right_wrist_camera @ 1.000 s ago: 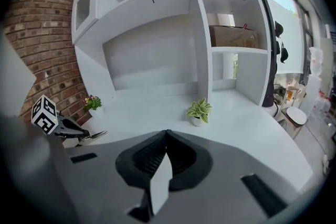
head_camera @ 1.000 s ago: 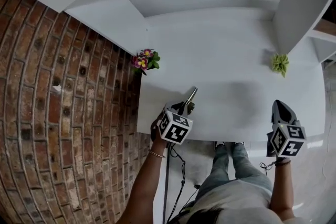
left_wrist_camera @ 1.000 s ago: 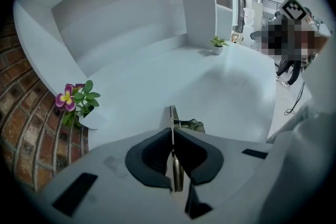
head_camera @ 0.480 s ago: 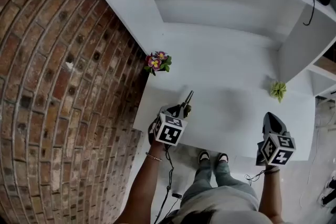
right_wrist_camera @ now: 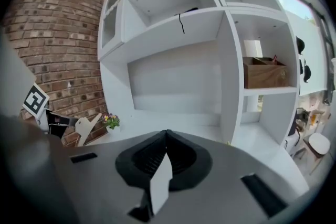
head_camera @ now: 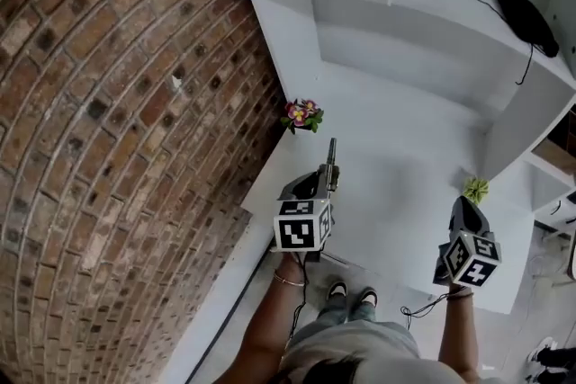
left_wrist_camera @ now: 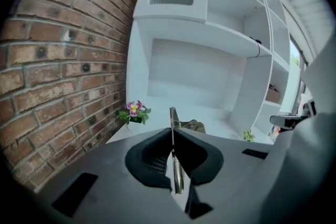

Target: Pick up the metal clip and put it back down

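The metal clip (head_camera: 331,156) is a thin silver piece that sticks out past the tip of my left gripper (head_camera: 328,181), above the white desk (head_camera: 396,148). My left gripper is shut on it. In the left gripper view the clip (left_wrist_camera: 172,119) stands on edge between the two dark pads, with its bent wire handle (left_wrist_camera: 193,125) showing to the right of the gripper (left_wrist_camera: 172,132). My right gripper (head_camera: 465,209) hangs over the desk's right front part, jaws together with nothing in them. In its own view the right gripper (right_wrist_camera: 167,135) points at the shelf unit.
A small pot of pink flowers (head_camera: 303,115) stands at the desk's left edge by the brick wall (head_camera: 117,130). A little green plant (head_camera: 474,188) sits near the right upright. A black object with a cord (head_camera: 522,9) lies on the shelf above. A cardboard box (right_wrist_camera: 262,72) fills a right-hand shelf.
My left gripper has risen off the desk with the clip in it and has rolled. The right gripper has risen too. The head view has swung up toward the shelves.
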Tool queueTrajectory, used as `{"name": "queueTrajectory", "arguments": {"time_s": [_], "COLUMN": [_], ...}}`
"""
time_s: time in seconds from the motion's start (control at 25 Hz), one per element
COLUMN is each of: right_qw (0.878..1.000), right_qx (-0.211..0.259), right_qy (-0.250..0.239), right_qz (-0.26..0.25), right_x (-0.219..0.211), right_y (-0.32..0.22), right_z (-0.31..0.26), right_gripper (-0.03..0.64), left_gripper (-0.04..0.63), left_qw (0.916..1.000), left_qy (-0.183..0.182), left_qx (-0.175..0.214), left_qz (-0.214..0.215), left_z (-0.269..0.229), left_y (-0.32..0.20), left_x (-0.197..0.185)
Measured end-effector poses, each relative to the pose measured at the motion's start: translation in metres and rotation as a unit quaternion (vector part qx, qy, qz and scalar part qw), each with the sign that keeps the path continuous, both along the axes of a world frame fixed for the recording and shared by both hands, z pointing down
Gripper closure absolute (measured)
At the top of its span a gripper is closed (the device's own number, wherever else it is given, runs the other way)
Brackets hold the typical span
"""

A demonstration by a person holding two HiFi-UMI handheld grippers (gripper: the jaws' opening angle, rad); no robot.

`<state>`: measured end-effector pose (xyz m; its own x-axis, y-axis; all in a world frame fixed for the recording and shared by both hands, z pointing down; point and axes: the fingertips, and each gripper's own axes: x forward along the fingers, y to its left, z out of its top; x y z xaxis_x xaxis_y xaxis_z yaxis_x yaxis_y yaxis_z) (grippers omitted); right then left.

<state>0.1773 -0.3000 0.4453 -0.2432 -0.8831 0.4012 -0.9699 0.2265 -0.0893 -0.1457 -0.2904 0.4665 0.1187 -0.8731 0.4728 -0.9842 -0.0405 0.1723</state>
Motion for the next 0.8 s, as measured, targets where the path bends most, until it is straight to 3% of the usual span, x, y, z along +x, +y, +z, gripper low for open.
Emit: {"name": "queueTrajectory", "arguments": {"time_s": [0.12, 0.24, 0.8], "right_qw": [0.999, 0.998, 0.999], "right_qx": [0.043, 0.057, 0.042], "right_qy": [-0.003, -0.008, -0.020], "right_qz": [0.002, -0.008, -0.003], "right_x": [-0.006, -0.014, -0.012], "right_y": [-0.002, -0.001, 0.003], "right_z": [-0.023, -0.034, -0.026], "right_gripper": [0.615, 0.615, 0.615], "left_gripper": [0.580, 0.580, 0.580], "left_qw": [0.9981, 0.9969, 0.9988], "left_qy": [0.028, 0.022, -0.009], "left_qx": [0.038, 0.058, 0.049], "left_qz": [-0.038, -0.048, 0.004], "left_z": [-0.020, -0.031, -0.033], "left_y": [0.015, 0.027, 0.015], "left_x": [0.003, 0.006, 0.018]}}
